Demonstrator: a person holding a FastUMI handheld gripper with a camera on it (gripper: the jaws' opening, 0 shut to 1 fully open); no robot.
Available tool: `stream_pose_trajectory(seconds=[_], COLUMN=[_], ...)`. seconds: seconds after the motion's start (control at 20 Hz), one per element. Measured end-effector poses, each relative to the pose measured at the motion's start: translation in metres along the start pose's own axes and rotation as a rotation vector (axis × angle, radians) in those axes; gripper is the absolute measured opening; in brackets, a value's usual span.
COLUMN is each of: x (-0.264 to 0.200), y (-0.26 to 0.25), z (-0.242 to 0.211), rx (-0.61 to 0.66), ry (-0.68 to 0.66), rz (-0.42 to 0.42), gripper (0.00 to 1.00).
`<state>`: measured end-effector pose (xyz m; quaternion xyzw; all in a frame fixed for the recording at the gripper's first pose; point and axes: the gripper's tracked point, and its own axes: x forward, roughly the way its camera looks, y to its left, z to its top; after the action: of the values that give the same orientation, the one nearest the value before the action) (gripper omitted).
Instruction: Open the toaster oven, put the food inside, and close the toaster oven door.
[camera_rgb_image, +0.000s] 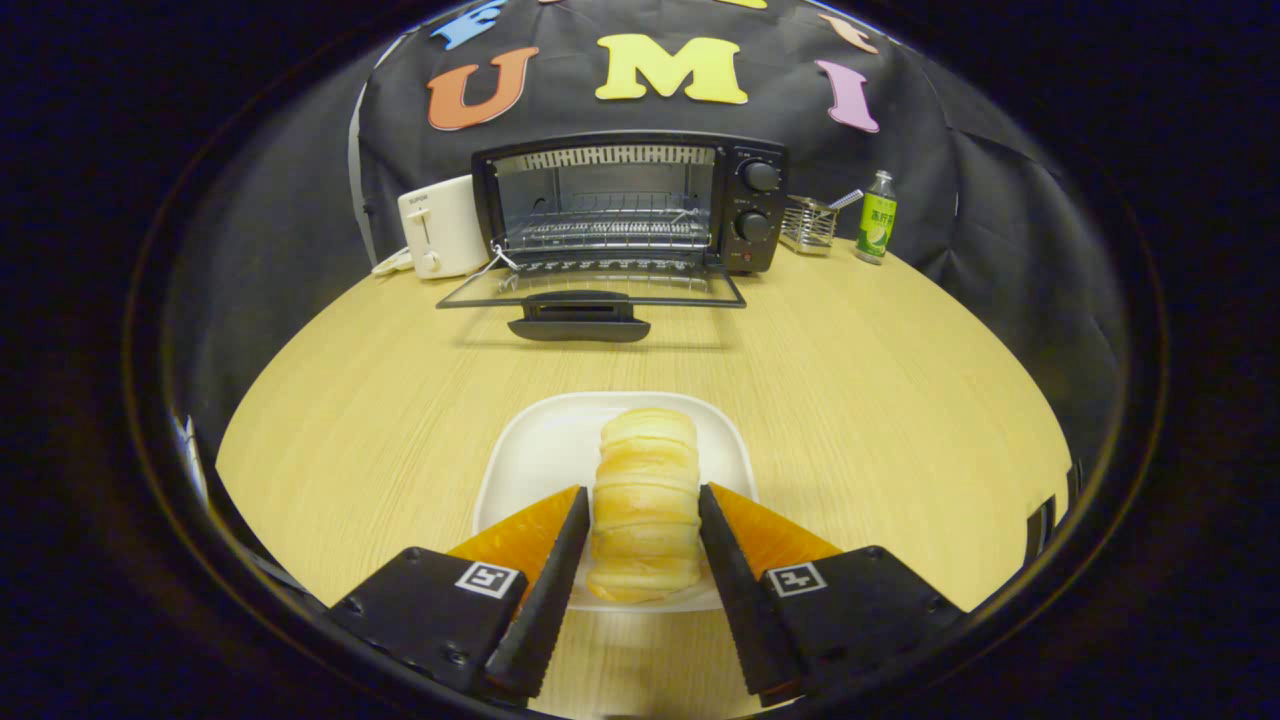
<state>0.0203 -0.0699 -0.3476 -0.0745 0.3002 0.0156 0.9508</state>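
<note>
I see my gripper (645, 500) reaching forward low over the table, its two fingers level with each other and angled slightly inward toward their tips. The jaws stand partly apart, one finger on each side of the bread roll (647, 505); the inner faces look very close to its sides, but I cannot tell whether they actually press on it. Both finger bases show square markers on top, and the tool sits straight, with no visible roll to either side.
</note>
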Motion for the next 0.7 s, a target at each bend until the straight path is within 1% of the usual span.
stream_pose_trajectory(seconds=[0.1, 0.2, 0.35, 0.55, 0.7], x=[-0.003, -0.007, -0.013, -0.021, -0.026], y=[0.002, -0.003, -0.005, 0.002, 0.027], z=[0.003, 0.012, 0.024, 0.044, 0.057], rx=[-0.015, -0.013, 0.015, 0.098, 0.198], ry=[-0.005, -0.035, -0.06, -0.098, -0.107], rz=[0.007, -0.005, 0.013, 0.092, 0.245], gripper=[0.69, 0.67, 0.66, 0.65, 0.65])
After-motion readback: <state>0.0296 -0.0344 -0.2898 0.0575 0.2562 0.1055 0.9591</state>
